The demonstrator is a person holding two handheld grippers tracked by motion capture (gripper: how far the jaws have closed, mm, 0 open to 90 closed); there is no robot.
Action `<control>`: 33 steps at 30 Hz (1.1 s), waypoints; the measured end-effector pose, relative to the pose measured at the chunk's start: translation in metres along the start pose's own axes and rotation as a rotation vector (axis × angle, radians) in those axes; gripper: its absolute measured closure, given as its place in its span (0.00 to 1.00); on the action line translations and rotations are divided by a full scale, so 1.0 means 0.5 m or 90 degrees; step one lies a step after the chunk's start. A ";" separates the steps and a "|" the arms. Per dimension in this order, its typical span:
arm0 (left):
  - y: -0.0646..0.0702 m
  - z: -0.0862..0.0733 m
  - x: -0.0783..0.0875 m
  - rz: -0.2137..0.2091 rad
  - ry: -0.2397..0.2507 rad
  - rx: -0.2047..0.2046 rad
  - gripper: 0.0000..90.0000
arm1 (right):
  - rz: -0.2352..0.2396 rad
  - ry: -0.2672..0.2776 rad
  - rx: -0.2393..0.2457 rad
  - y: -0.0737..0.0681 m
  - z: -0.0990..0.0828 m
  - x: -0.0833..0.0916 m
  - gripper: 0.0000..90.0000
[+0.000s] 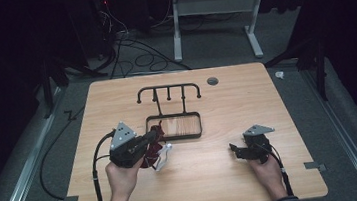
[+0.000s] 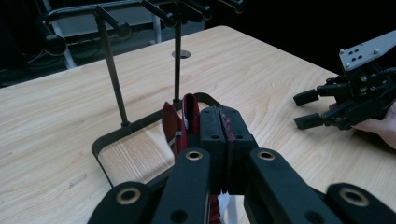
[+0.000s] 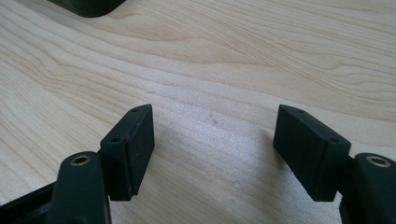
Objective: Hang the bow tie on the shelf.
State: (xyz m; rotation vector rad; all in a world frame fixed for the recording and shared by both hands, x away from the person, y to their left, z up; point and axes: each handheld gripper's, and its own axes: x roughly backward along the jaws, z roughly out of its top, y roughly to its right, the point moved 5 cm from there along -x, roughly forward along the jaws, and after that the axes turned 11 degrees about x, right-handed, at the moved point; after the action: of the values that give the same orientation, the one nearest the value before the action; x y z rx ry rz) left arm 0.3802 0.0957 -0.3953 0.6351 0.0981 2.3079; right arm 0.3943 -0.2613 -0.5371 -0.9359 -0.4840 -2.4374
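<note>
Wooden table (image 1: 214, 177), lit from above, dark floor and cables around it. A black wire rack (image 1: 171, 112) stands at centre frame in the high view: a rectangular base frame with two uprights carrying a crossbar with short pegs.

Left gripper (image 1: 146, 140), lower left of centre in the high view, has its jaws pressed together on a dark red folded item (image 2: 180, 123), most likely a pair of glasses or goggles with red parts. In the left gripper view the red piece stands up just beyond the jaw tips, over the near edge of the rack base. A pale, clear-looking part (image 1: 163, 157) hangs below the gripper toward the table in the high view. I cannot tell exactly what the item is.

Right gripper (image 1: 238, 150), lower right of centre, sits low near the table with its jaws spread wide and nothing between them; the right gripper view shows bare wood grain between the two pads (image 3: 130, 144).

Risks, as I judge them:
- The grip looks to be on one thin edge, so the item could pivot or slip if swung quickly.
- The dangling pale part could snag the rack base or a peg during a lift.
- Bumping an upright could shift the light rack.
</note>
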 end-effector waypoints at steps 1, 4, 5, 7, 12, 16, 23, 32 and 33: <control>0.000 0.000 0.000 0.000 0.000 0.000 0.99 | 0.000 0.000 0.000 0.000 0.000 0.000 0.34; -0.003 0.004 -0.004 -0.002 -0.001 0.004 0.99 | 0.000 0.001 0.002 0.000 0.000 0.000 0.34; -0.004 0.005 -0.005 -0.002 -0.001 0.003 0.99 | 0.000 0.000 0.001 0.000 0.000 0.000 0.34; -0.003 0.009 -0.007 -0.003 -0.002 0.002 0.99 | 0.000 0.000 0.001 0.000 0.000 0.000 0.34; 0.000 0.022 -0.012 0.000 0.008 -0.001 0.99 | 0.000 0.000 0.002 0.000 0.000 0.000 0.34; 0.001 0.032 -0.021 -0.003 0.010 0.000 0.99 | 0.001 0.001 0.002 0.000 0.000 0.000 0.34; 0.002 0.043 -0.031 -0.004 0.003 -0.007 0.99 | 0.001 0.001 0.002 0.000 0.000 0.000 0.34; -0.001 0.054 -0.045 -0.004 0.000 -0.004 0.99 | 0.001 0.001 0.002 0.000 0.000 0.000 0.34; 0.000 0.056 -0.046 -0.004 0.002 -0.004 0.99 | 0.001 0.001 0.002 0.000 0.000 0.000 0.34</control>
State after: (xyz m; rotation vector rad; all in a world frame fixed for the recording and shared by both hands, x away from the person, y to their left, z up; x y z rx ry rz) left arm 0.4078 0.0772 -0.3802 0.6280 0.0938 2.3021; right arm 0.3942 -0.2613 -0.5371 -0.9335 -0.4865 -2.4354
